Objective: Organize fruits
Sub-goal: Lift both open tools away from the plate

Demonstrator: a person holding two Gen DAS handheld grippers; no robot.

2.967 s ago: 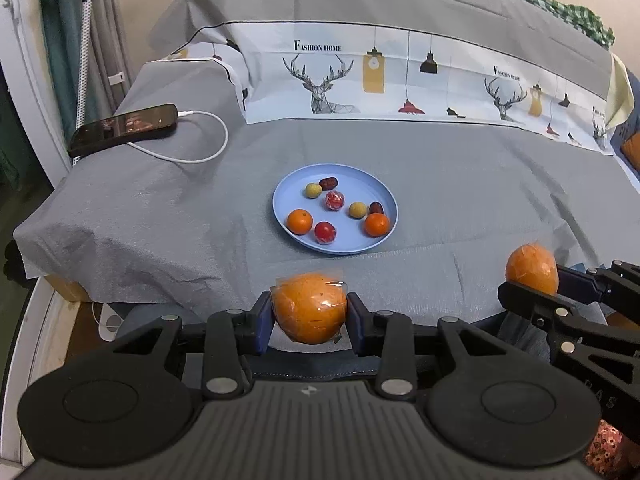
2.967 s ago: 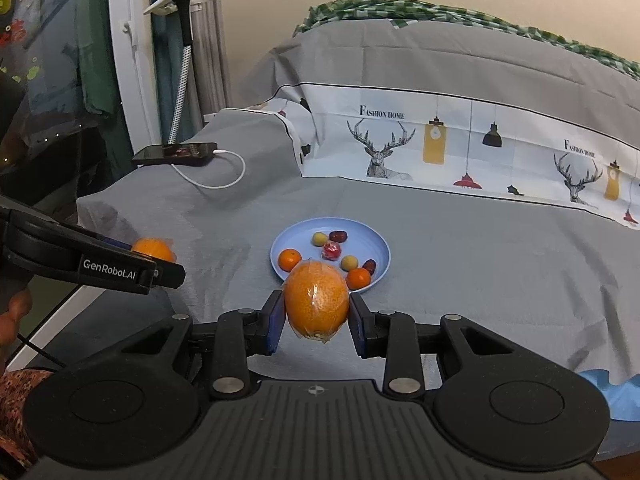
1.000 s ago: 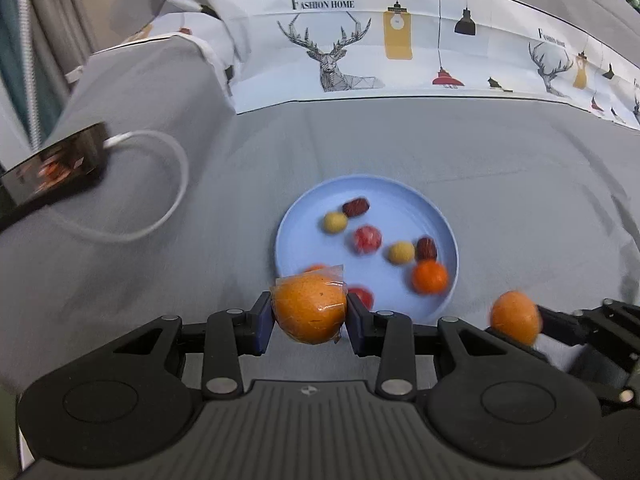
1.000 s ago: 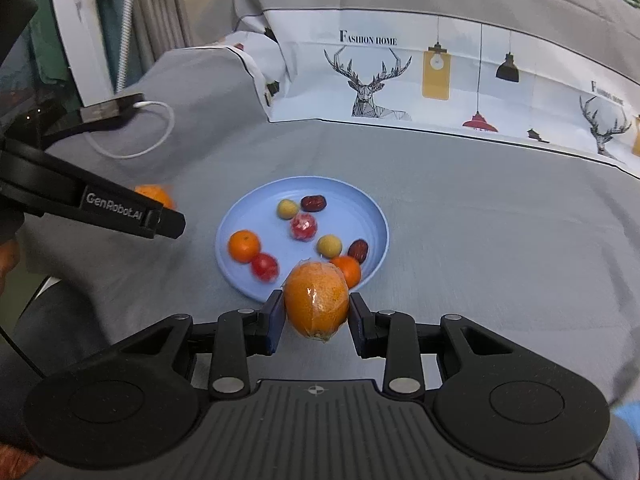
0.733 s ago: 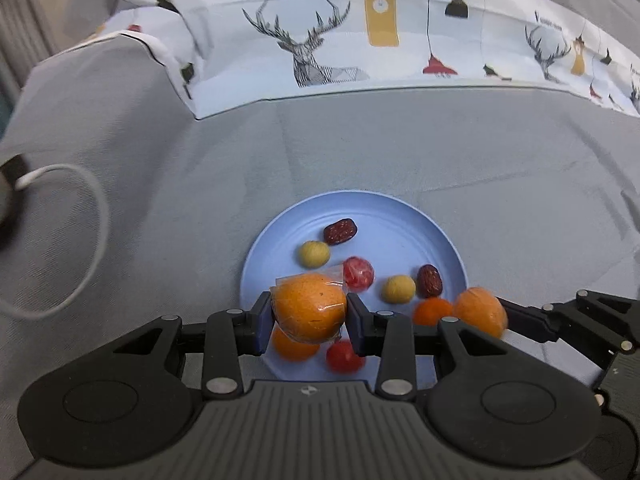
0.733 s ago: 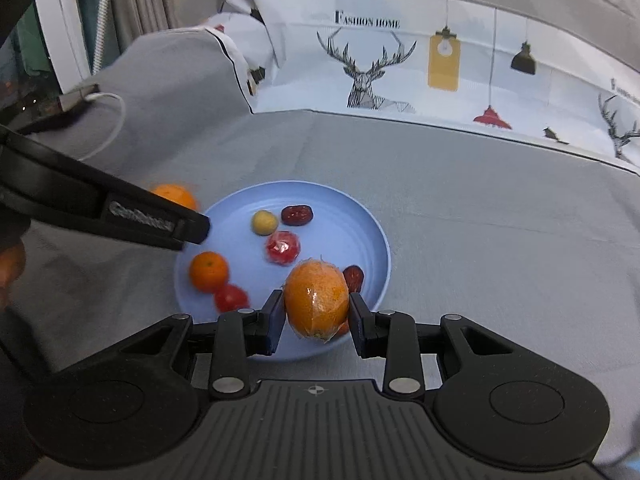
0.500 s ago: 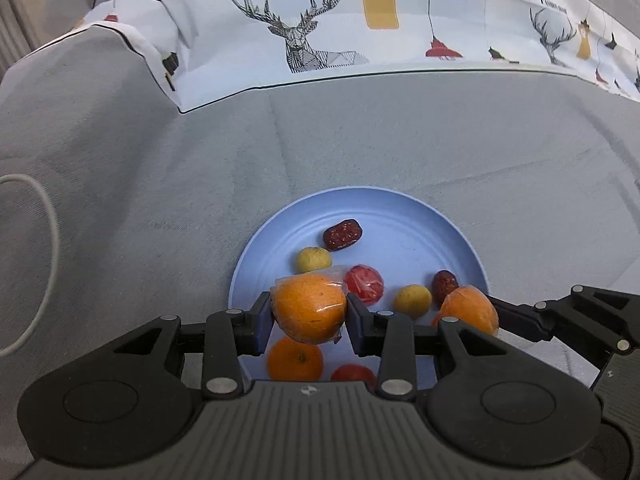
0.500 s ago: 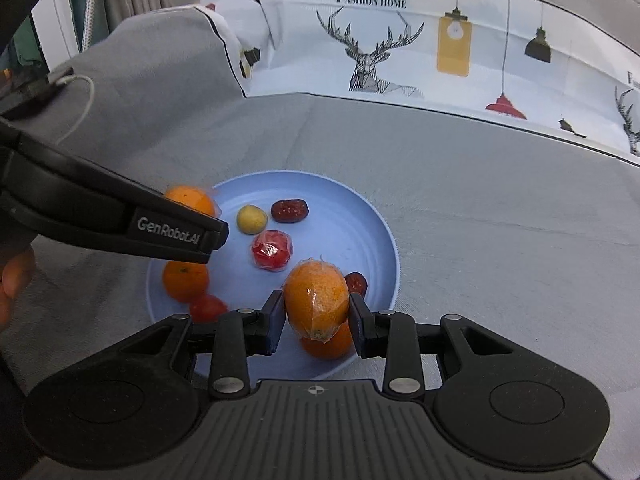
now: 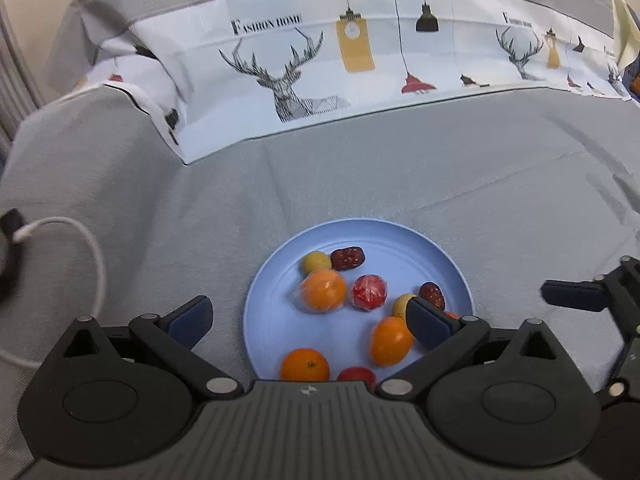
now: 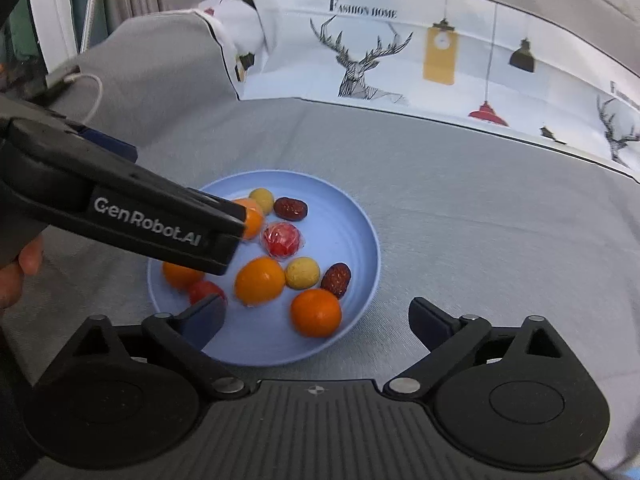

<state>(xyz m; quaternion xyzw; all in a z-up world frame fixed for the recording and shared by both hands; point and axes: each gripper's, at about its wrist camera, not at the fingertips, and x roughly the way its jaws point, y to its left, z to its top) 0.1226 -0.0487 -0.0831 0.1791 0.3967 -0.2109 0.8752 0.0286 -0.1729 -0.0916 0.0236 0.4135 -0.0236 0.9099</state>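
Note:
A light blue plate (image 9: 448,256) (image 10: 360,216) lies on the grey bedspread and holds several small fruits. Two plastic-wrapped oranges lie on it: one (image 9: 323,290) near the plate's far left, one (image 9: 390,340) (image 10: 259,280) nearer the front. Smaller oranges (image 9: 305,364) (image 10: 316,312), red wrapped fruits (image 9: 369,291) (image 10: 281,239), yellow fruits (image 10: 302,272) and dark red dates (image 9: 348,258) (image 10: 290,208) lie around them. My left gripper (image 9: 308,320) is open and empty just above the plate's near edge. My right gripper (image 10: 316,318) is open and empty over the plate's near rim.
The left gripper's black arm (image 10: 120,208) crosses the right wrist view over the plate's left side. A white charging cable (image 9: 80,240) lies on the bed at left. A deer-print sheet (image 9: 288,72) runs along the back.
Both grippers have opened and let go of their wrapped oranges, which now lie on the plate. Both grippers moved in over the plate before releasing.

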